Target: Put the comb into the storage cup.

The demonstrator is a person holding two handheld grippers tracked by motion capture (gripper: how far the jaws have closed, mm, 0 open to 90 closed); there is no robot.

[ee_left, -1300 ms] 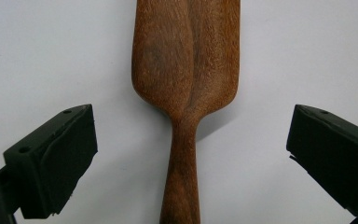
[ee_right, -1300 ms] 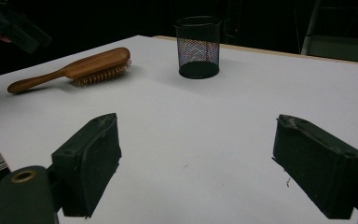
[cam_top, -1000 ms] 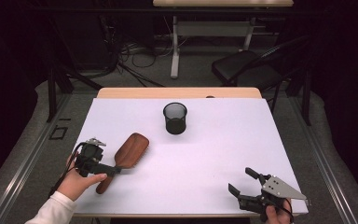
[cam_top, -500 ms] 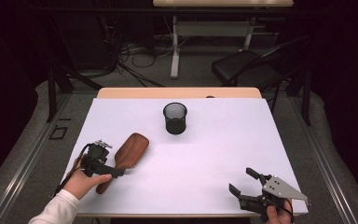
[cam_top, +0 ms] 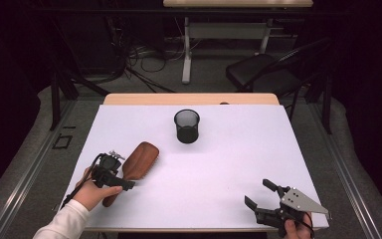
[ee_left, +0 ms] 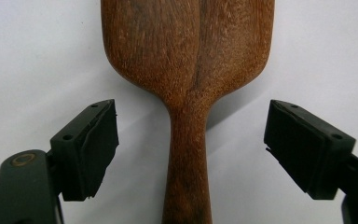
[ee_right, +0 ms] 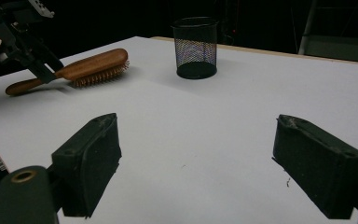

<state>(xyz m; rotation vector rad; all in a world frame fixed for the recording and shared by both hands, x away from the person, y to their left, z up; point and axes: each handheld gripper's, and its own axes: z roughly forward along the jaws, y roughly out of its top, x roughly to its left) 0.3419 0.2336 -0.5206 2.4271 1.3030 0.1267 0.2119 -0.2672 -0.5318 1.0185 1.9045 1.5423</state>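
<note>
A wooden hairbrush (cam_top: pixel 140 158) lies bristles down on the white table (cam_top: pixel 229 164), at the left. My left gripper (cam_top: pixel 121 185) hangs over its handle and points down. In the left gripper view the handle of the hairbrush (ee_left: pixel 186 46) runs up between the two pads, with a gap on each side. The jaws of my left gripper (ee_left: pixel 192 116) have just been closing and touch nothing. My right gripper (cam_top: pixel 257 192) rests open near the front right edge, with nothing between the jaws. The right gripper view looks past my right gripper (ee_right: pixel 196 126) to the hairbrush (ee_right: pixel 95 63) and the left gripper (ee_right: pixel 46 74).
A black mesh cup (cam_top: pixel 186 126) stands upright at the back middle of the table, also the mesh cup (ee_right: pixel 196 46) ahead of the right jaws. A dark chair (cam_top: pixel 258 69) and cables lie on the floor behind the table.
My left gripper has sunk a little over the brush handle and its jaws have narrowed around it. The brush, the cup and the right gripper have stayed put.
</note>
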